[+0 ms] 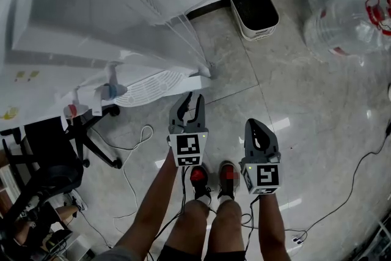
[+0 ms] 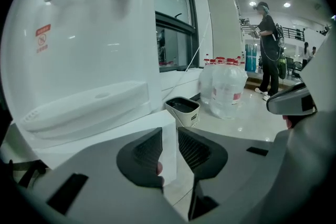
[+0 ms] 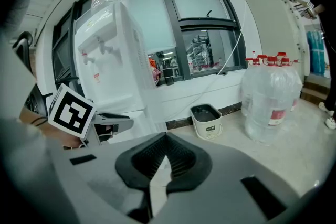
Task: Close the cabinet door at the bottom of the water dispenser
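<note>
The white water dispenser stands at the upper left, its drip tray facing me. Its low cabinet door juts out toward me, and I see it edge-on as a white panel in the left gripper view. My left gripper is at the door's free edge. There its jaws hold a narrow gap with the panel's edge between the pads. My right gripper hangs to the right, apart from the door, and is shut with nothing in it.
A white bin with a black liner stands by the wall, and large water bottles lie at the upper right. A black office chair and loose cables are at the left. A person stands far off.
</note>
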Demonstrator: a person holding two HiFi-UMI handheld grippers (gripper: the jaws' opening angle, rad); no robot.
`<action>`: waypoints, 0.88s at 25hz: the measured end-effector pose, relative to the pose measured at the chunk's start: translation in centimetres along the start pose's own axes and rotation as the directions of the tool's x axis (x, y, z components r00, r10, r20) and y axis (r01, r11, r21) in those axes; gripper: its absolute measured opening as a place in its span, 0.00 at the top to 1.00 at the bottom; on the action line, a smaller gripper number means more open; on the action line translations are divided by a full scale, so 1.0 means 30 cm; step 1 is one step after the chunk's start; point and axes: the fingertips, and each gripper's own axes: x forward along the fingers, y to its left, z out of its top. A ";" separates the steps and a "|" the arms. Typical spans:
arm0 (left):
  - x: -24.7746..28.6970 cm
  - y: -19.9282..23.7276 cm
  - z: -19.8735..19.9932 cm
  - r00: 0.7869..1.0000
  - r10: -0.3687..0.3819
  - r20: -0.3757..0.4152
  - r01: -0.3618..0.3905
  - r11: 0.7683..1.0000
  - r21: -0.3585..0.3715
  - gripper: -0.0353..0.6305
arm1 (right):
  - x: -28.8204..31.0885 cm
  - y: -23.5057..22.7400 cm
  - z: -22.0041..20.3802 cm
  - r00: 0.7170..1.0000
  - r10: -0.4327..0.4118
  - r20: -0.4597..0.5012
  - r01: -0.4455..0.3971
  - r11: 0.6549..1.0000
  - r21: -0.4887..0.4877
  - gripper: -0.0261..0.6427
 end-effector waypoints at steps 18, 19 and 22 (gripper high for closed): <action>0.077 0.059 0.054 0.997 0.053 0.051 -0.054 0.998 0.025 0.78 | 0.034 -0.054 0.015 0.999 -0.019 0.043 0.020 1.000 -0.014 0.94; 0.082 0.066 0.057 0.997 0.057 0.055 -0.058 0.998 0.025 0.78 | 0.038 -0.058 0.020 0.998 -0.021 0.051 0.022 1.000 -0.017 0.94; 0.094 0.076 0.062 0.996 0.062 0.063 -0.064 0.998 0.030 0.78 | 0.045 -0.064 0.027 0.998 -0.021 0.062 0.022 0.999 -0.024 0.94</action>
